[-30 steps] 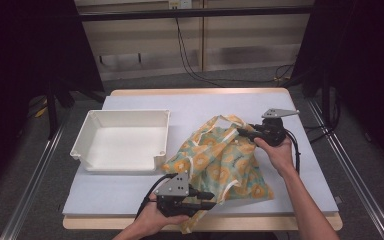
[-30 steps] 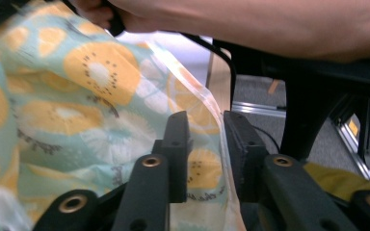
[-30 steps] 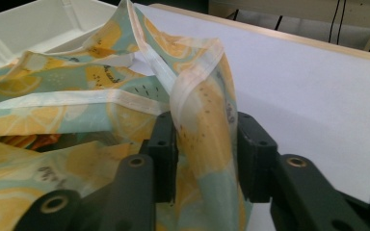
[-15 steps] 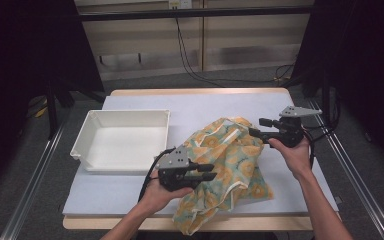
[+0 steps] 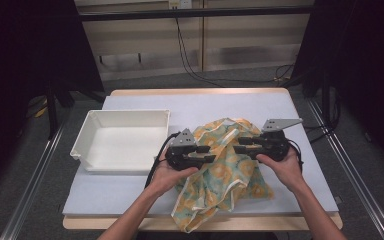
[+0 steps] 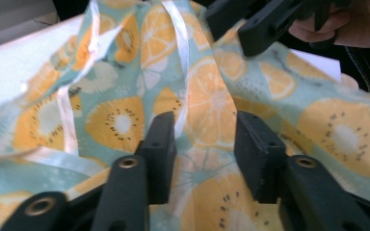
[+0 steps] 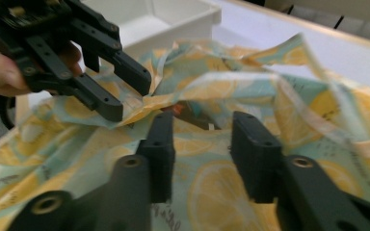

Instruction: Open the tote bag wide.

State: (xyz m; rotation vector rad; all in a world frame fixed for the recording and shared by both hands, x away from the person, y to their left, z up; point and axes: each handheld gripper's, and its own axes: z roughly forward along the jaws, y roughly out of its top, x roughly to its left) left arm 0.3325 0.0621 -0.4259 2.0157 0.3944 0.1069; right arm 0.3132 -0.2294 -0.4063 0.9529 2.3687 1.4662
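— Where's the cloth (image 5: 225, 165) from your grippers?

— Centre-right of the high view, rumpled, its long axis running down to the bottom edge. Your left gripper (image 5: 207, 155) and right gripper (image 5: 240, 145) face each other across its upper part — equally near.

— Holding?

— No. Both have jaws half open (left just widened, right just narrowed), cloth lying slack between them.

A pale-topped table (image 5: 130, 200) stands on grey floor (image 5: 230, 80), with beige wall panels (image 5: 250, 25) and dark curtains (image 5: 25, 60) behind.
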